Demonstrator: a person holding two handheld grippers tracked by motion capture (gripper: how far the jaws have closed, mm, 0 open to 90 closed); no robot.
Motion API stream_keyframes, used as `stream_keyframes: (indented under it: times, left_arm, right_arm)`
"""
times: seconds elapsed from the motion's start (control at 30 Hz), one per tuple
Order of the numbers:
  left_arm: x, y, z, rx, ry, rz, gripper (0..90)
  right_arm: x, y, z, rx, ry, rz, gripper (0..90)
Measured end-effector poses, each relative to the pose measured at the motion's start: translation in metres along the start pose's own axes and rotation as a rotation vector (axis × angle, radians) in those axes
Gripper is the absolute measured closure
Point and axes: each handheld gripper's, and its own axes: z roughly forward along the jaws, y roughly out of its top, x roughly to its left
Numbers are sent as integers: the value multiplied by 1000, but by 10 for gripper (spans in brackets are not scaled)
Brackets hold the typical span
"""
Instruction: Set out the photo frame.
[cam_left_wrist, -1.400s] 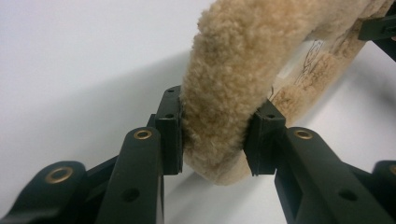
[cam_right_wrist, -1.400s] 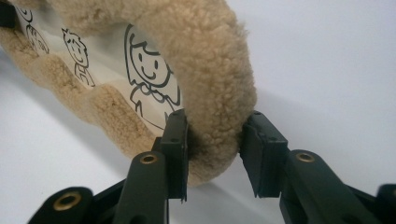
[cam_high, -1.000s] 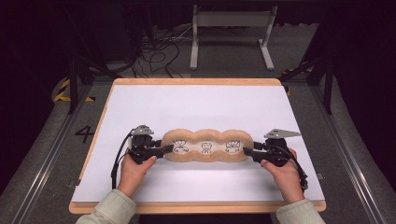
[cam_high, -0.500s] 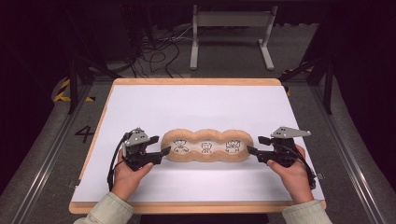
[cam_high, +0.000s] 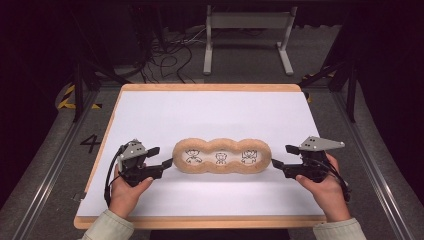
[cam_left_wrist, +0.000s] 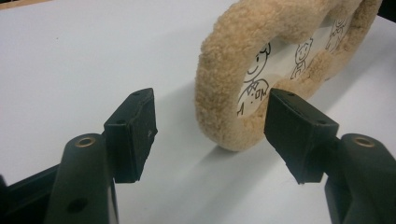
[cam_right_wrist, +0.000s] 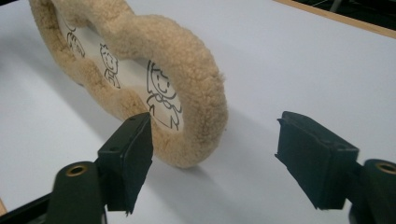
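The fleecy tan cushion (cam_high: 221, 156) lies mid-mat on the white table (cam_high: 165, 112), bare surface all round, between the left gripper (cam_high: 161, 156) and right gripper (cam_high: 281, 156), whose jaws have just been opening, released off its ends.

Bare white tabletop (cam_high: 210, 117) lies open all around the fuzzy cushion (cam_high: 221, 156), the lone obstacle at mid-table.

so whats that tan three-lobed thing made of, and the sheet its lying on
The three-lobed cushion looks like a soft plush piece: its tan rim has a nubby, fleece-like pile, while the flat white centre with black line-drawn figures seems to be smooth printed fabric. The white sheet looks matte and smooth, maybe paper or laminate, over a board with a pale wood-look edge.
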Motion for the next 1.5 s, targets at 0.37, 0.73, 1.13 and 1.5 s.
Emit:
stream_keyframes:
  times: [0.37, 0.73, 1.13, 1.5]
  left_arm:
    - [7, -18, -13, 8, 14, -26, 348]
    - [18, -28, -7, 36, 23, -70, 344]
    - [26, -35, 4, 81, 3, -107, 338]
    - [31, -40, 12, 114, -5, -134, 324]
  right_arm:
    - [-5, -16, -14, -5, 26, -45, 233]
    - [-13, -34, -19, -9, 37, -69, 226]
    - [-15, -54, -5, -53, 54, -69, 209]
    - [-19, -74, 19, -29, 68, -29, 204]
